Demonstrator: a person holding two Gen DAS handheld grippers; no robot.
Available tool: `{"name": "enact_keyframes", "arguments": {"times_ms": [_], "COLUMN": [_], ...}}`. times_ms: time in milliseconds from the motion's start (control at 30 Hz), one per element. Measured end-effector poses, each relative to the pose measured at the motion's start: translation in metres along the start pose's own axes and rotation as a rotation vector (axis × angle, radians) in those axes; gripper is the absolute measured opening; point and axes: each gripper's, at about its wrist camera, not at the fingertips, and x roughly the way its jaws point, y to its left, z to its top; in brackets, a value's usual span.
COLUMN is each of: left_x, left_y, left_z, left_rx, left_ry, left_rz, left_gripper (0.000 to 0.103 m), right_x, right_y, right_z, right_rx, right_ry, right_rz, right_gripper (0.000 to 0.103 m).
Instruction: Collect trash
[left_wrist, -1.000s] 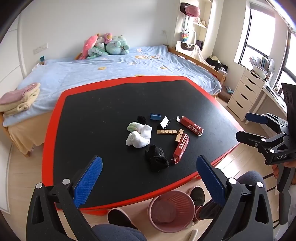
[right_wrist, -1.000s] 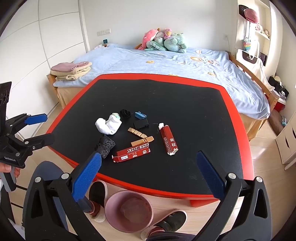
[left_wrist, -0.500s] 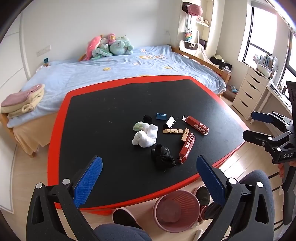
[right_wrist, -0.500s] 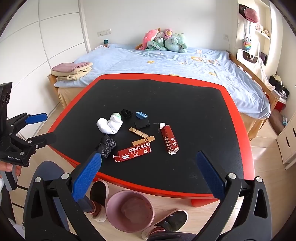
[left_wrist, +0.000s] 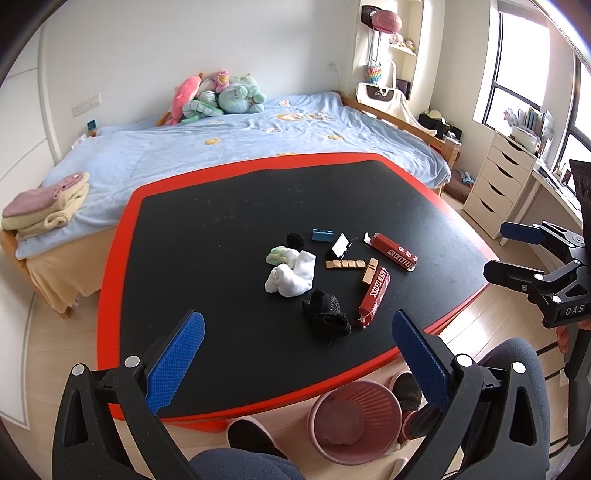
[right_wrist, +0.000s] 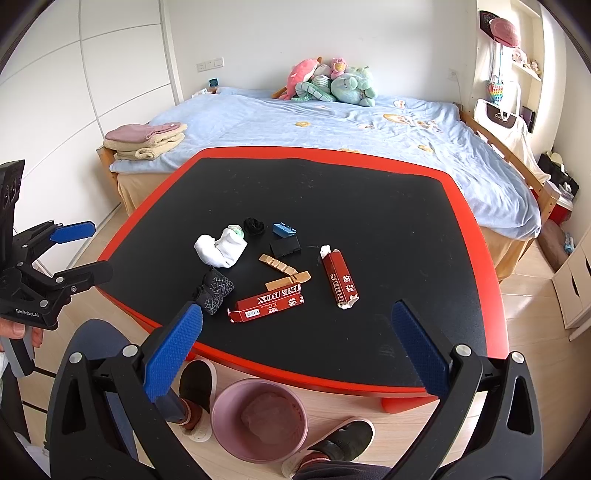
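Holds the left gripper (left_wrist: 295, 328) and the right gripper (right_wrist: 295, 314) high and back from the near edge of the desk (left_wrist: 207, 229), jaws of both spread wide, pinching nothing. Probably keeps them there to survey the clutter before choosing a piece, with nothing collected yet by the look of it.

Finds the trash in the middle of the desk, toward the near side: two opened red cartons, the nearer carton (right_wrist: 271, 303) lying flat and crosswise, the farther carton (right_wrist: 340, 278) lying lengthwise to its right, a little apart. Sees wooden strips (right_wrist: 275, 264) between them, one touching the nearer carton's upper edge. Notes what looks like laundry, not litter, mixed in on the left: a white sock bundle (right_wrist: 219, 251) and a dark patterned sock (right_wrist: 214, 290), the latter just beside the nearer carton's end. Also a blue clip (right_wrist: 283, 229) and a small black stand (right_wrist: 284, 246) farther back.

Has the pink bin (right_wrist: 218, 406) on the floor just under the desk's near edge, between the feet, seemingly placed so that a picked piece needs only a short drop.

Judging by reach, suits the right gripper to the farther carton, and calls for care with the nearer one so as not to drag the sock along.
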Motion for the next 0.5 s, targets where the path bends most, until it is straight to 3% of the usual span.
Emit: {"name": "enact_keyframes", "arguments": {"times_ms": [500], "left_x": [-0.0002], "left_y": [0.0017], "left_z": [0.0003], "left_rx": [-0.005], "left_ry": [0.002], "left_rz": [-0.001], "left_gripper": [0.097], "right_x": [0.0018], "right_y": [0.0008], "right_z": [0.0002], "right_rx": [0.001], "right_ry": [0.002], "right_rz": [0.004], "right_gripper": [0.100]}}
